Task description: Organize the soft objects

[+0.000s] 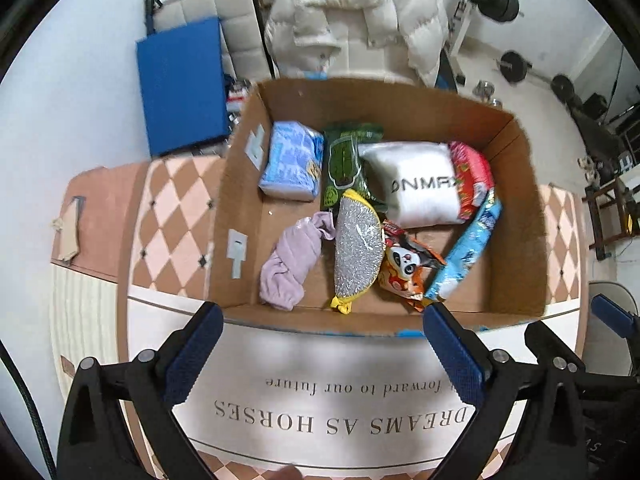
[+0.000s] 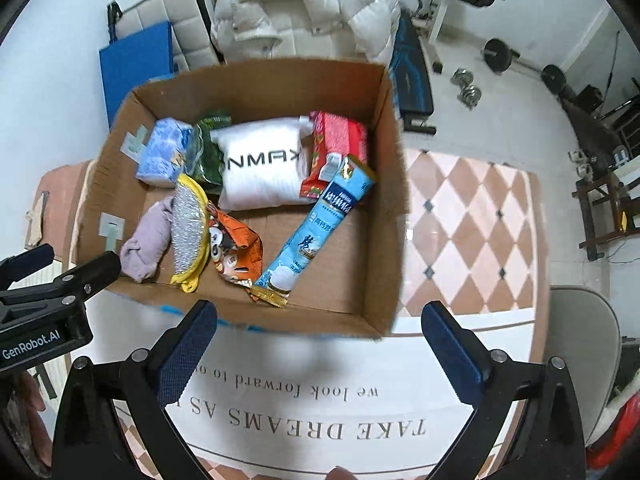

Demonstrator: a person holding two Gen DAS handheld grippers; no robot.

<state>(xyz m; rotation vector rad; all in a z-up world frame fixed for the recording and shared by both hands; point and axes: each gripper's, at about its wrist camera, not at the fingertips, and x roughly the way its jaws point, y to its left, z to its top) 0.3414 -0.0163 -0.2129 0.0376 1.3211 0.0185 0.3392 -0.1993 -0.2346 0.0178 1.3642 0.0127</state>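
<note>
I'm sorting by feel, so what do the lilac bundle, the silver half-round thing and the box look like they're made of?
Lilac bundle: soft woven or knit cloth, matte, bunched in folds.
Silver half-round pad: glittery metallic mesh with yellow fabric edging, probably a scouring pad.
Box: plain brown cardboard, matte, with creased flaps.

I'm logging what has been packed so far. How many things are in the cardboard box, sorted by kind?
In the cardboard box:
Cloth items: 2, the lilac cloth and the white folded textile
Scouring pads: 1, the silver pad
Sealed packets: 5, pale blue pack, green, red, orange panda, long blue
Total: 8
</note>
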